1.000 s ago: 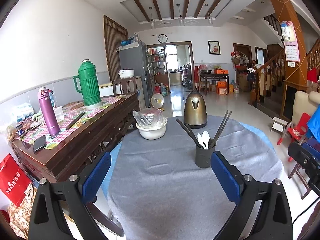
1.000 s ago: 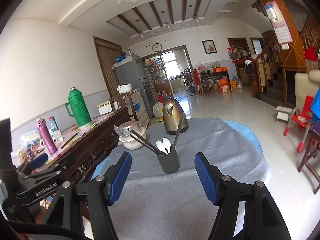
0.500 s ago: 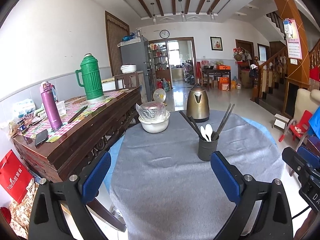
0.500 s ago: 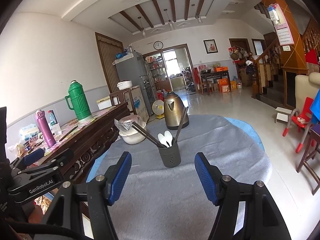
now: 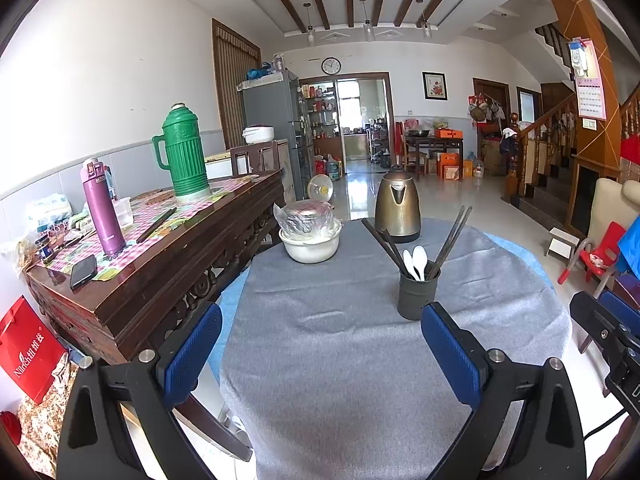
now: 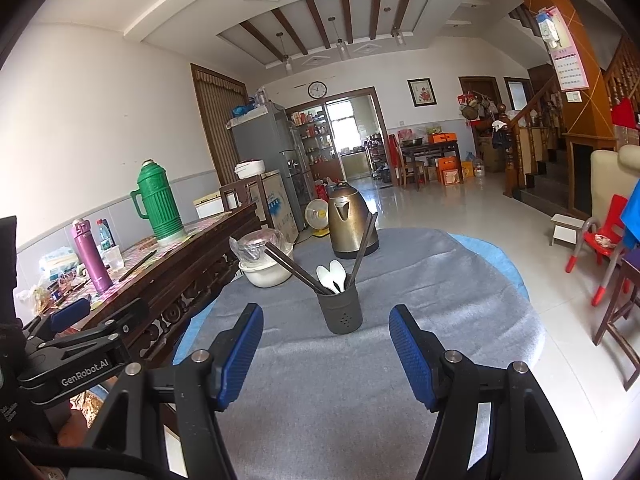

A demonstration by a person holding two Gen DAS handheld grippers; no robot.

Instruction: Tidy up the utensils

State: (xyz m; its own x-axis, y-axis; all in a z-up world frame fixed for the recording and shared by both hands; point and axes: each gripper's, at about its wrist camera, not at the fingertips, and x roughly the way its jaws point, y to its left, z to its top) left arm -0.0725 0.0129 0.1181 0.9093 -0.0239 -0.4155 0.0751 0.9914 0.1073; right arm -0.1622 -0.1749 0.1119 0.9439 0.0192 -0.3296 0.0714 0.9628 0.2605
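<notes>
Both tools empty: my left gripper (image 5: 320, 350) stands wide, nothing between the blue pads; my right gripper (image 6: 326, 354) is wide too, also holding nothing. The task's thing, the dark holder (image 6: 340, 312), stands upright on the grey cloth (image 6: 420, 292) of the round table, ahead of both grippers and apart from them; in the left view it sits just past my right-hand finger (image 5: 450, 356). In it: two white spoons (image 6: 331, 274) and dark chopsticks (image 6: 294, 268), some leaning left, some (image 6: 365, 242) leaning back toward the kettle (image 6: 350, 226). As far as I can judge, the utensils look already sorted, so maybe nothing is left. Risks if I go in: the holder looks light and top-heavy with long sticks leaning out, so a finger bumping a stick could tip it; the cloth is loose and could drag, pulling the holder or the covered bowl (image 6: 266, 268) along; pinching one stick may lift its partner crooked and drop it. Also my two grippers are close together, and the left one shows at the edge of the right view, so they could clash. Hard to tell: how many chopsticks, since they overlap; spoon handles are hidden inside the holder; the near table edge is cut off by my own fingers; what is in the bowl under the plastic is unclear.
</notes>
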